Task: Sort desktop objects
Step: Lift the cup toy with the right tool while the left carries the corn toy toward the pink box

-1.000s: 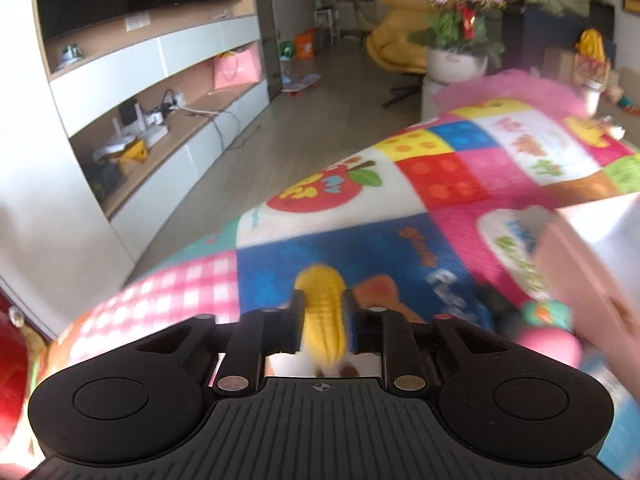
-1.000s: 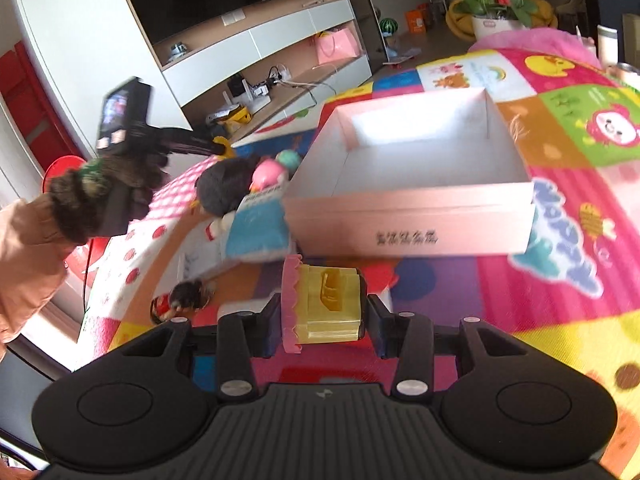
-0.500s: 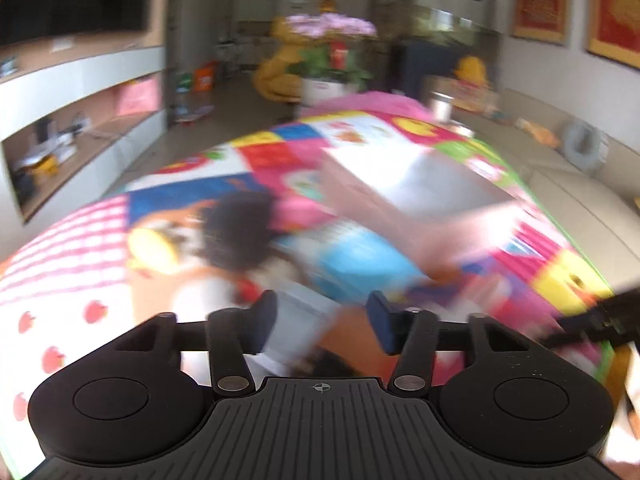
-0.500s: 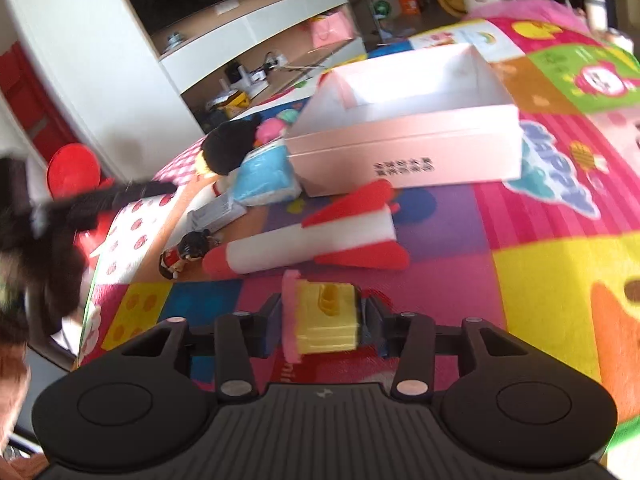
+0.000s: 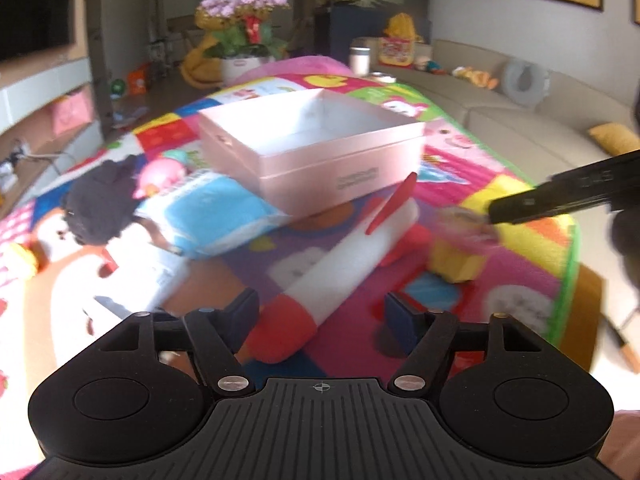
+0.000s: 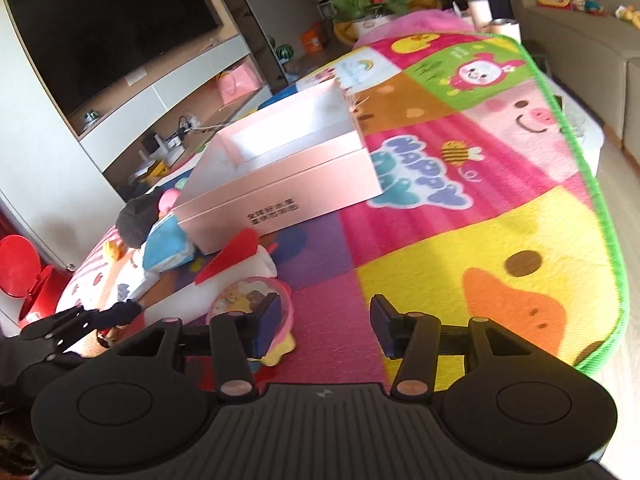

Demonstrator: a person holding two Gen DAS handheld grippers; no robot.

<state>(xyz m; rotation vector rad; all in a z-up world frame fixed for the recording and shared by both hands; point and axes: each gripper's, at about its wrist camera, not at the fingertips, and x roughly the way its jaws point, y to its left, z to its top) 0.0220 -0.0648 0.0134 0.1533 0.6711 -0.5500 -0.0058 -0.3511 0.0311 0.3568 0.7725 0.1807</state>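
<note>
A living room: a low surface covered by a bright patchwork play mat (image 6: 500, 216), TV wall to one side, sofa to the other.

Left gripper (image 5: 322, 310): jaws stand wide and have just been opening. The red nose of the toy rocket (image 5: 332, 276) lies in the gap between them, but the pads do not press on it. Nothing is held.

Right gripper (image 6: 325, 322): jaws moderately parted and have just been opening; only mat shows between them. The yellow-and-pink toy (image 6: 260, 312) sits against the outer face of its left finger, on the mat, apparently released. In the left wrist view the same toy (image 5: 460, 256) sits beneath the right gripper's tip.

Key relation: the rocket's long axis runs from directly ahead of the left jaws, red nose nearest, away to the upper right, its red fins ending close to the near wall of the pink box (image 5: 320, 172). The left gripper is plainly the nearer of the two and is roughly in line with that axis; a grip across the body near the nose appears feasible.

Outward: the box is open and, as far as visible, empty. At its left corner lie a blue packet (image 5: 208, 216), a dark fuzzy item (image 5: 100, 204) and a small pink toy (image 5: 160, 174), none yet sorted.
</note>
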